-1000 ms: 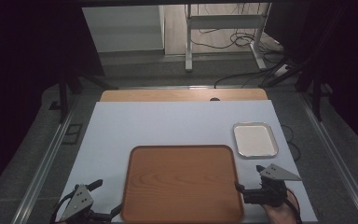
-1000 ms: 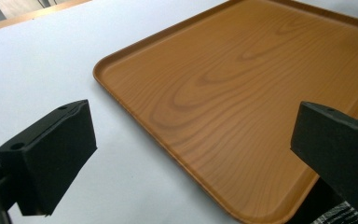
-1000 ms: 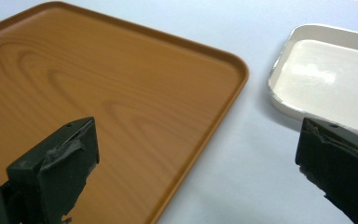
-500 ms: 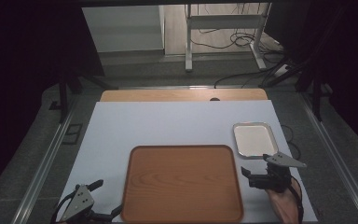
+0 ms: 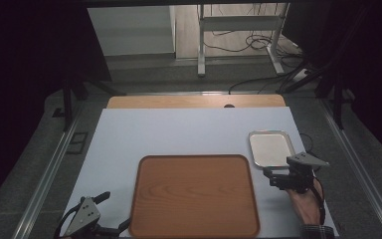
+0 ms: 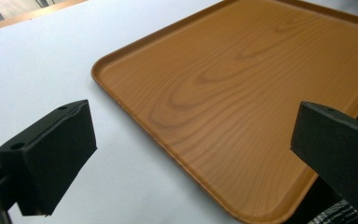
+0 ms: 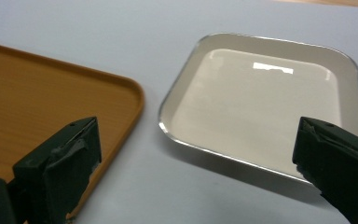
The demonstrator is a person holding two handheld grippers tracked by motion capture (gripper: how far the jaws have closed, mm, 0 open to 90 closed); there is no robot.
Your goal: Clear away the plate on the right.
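Right gripper view: right gripper (image 7: 196,172) jaws spread wide, holding nothing, aimed at the near edge of the small metal tray (image 7: 265,102), not touching it. Wooden tray (image 7: 46,102) sits just beside the metal one, apart. High view: right gripper (image 5: 278,178) near the metal tray's front edge; left gripper (image 5: 110,211) also released, at the wooden tray's near left corner, on the white table (image 5: 179,134).

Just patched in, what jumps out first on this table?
A big wooden tray lies empty at the near middle of the white table. Right of its far corner sits a small metal tray, also empty, with the open right tongs just short of its near edge. The left tongs rest open at the wooden tray's near-left corner.
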